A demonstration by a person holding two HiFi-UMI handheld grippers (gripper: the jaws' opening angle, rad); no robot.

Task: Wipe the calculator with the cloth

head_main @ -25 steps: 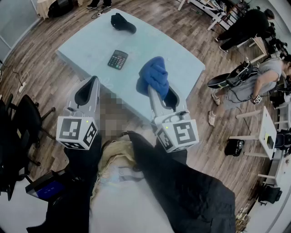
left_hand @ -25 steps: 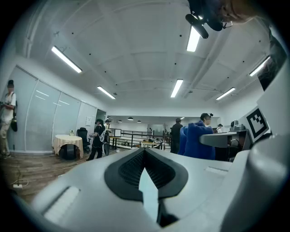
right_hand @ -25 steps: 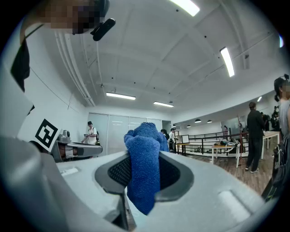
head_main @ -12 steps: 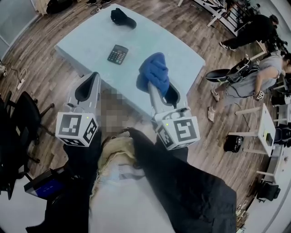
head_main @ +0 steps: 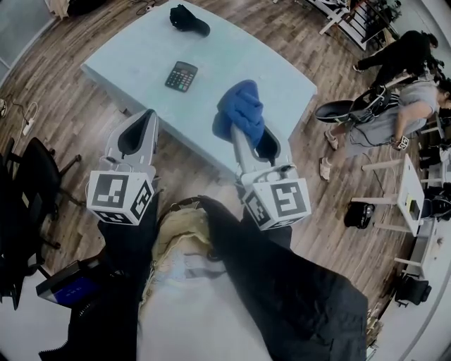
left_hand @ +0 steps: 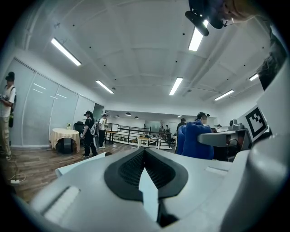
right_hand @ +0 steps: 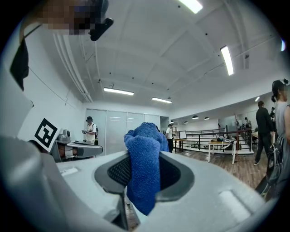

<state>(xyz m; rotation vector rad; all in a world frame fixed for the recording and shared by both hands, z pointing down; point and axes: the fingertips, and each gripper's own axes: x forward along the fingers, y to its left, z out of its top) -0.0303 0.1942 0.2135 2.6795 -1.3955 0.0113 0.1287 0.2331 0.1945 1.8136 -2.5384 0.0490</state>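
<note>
A pale blue table stands on a wood-plank floor. The calculator lies flat near its left side, well apart from a black cap at the far end. The right gripper has its jaws clamped on the blue cloth, held above the table's near edge. The left gripper has its jaws together with nothing between them, off the table's near edge. A black chair is at the left and people stand at the right. Strip lights line the white ceiling.
</note>
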